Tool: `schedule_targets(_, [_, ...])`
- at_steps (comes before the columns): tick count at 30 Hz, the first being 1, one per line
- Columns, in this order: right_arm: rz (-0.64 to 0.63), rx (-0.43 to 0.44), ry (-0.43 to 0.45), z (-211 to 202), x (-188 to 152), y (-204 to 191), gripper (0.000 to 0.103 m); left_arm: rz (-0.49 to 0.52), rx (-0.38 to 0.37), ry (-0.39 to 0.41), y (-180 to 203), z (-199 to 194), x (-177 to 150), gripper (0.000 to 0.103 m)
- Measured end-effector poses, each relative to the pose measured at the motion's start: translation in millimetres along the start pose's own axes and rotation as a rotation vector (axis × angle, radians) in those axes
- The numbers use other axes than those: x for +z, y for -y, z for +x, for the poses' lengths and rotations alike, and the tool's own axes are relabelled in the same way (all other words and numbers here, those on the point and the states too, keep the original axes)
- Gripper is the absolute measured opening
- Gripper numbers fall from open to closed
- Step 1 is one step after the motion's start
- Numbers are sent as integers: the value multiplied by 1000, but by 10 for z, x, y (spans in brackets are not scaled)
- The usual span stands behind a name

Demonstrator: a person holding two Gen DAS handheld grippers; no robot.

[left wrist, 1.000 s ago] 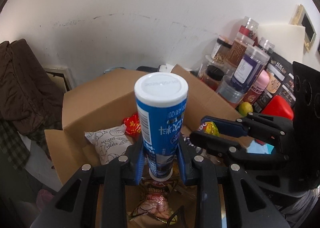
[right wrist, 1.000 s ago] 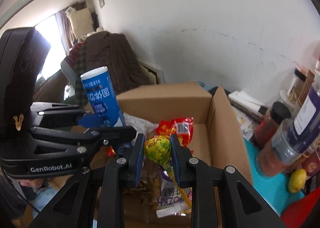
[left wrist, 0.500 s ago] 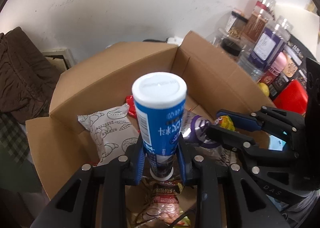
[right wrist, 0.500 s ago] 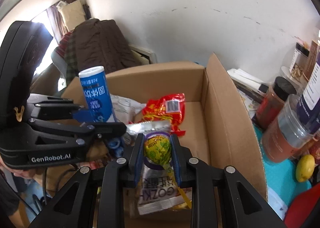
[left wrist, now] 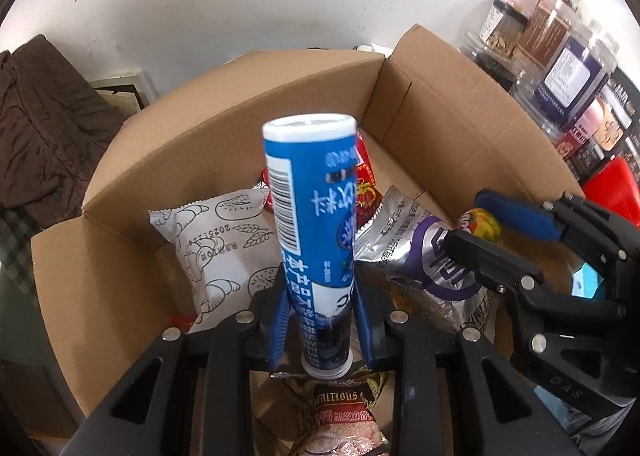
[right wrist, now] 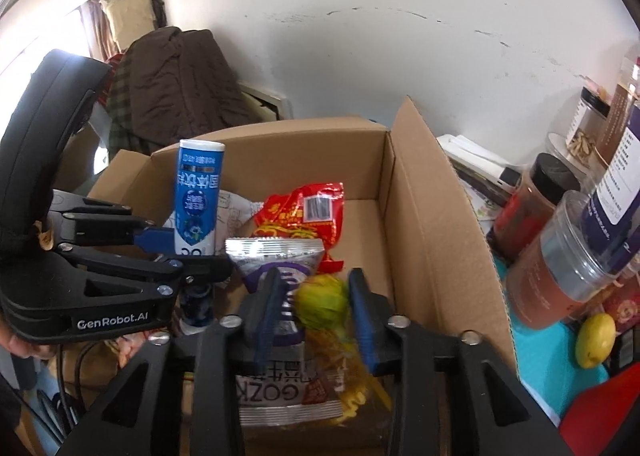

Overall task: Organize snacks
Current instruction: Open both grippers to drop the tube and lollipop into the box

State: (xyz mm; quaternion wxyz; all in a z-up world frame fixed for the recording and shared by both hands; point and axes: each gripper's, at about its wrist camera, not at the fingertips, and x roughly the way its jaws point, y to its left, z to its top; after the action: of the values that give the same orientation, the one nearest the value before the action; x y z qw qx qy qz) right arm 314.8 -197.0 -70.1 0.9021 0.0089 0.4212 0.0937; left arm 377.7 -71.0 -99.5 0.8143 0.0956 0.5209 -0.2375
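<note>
An open cardboard box (left wrist: 240,103) (right wrist: 432,215) holds a white bread packet (left wrist: 216,240), a red packet (right wrist: 304,215) and a silver-purple packet (right wrist: 276,256) (left wrist: 420,248). My left gripper (left wrist: 322,320) (right wrist: 196,252) is shut on the lower end of a blue tube (left wrist: 312,207) (right wrist: 198,191) with a white cap, held nearly upright low in the box. To its right, my right gripper (right wrist: 314,308) (left wrist: 466,219) hangs over the silver-purple packet and its jaws are opening. A yellow-green lollipop (right wrist: 320,300) (left wrist: 484,223) sits blurred between them, with a gap beside the left pad.
Several plastic jars (right wrist: 560,264) stand close to the box's right wall on a teal mat, with a lemon (right wrist: 596,340) and a red object (left wrist: 612,191) near them. A brown garment (right wrist: 176,87) is draped over furniture left of the box. A white wall is behind.
Both grippers have sunk lower into the box. The right jaws, earlier shut on the lollipop, have parted. The blue tube stays gripped and now leans further away.
</note>
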Motion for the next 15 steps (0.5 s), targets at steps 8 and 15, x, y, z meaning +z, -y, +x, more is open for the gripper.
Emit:
schedule_targets(8, [-25,-33,20,-105,-4,-45,53,19,64,16,83,-111,-71,53])
schedule_targets(15, [-30,-66,49,-307,37,-45,58,5,84,50,87,-306,-137,65])
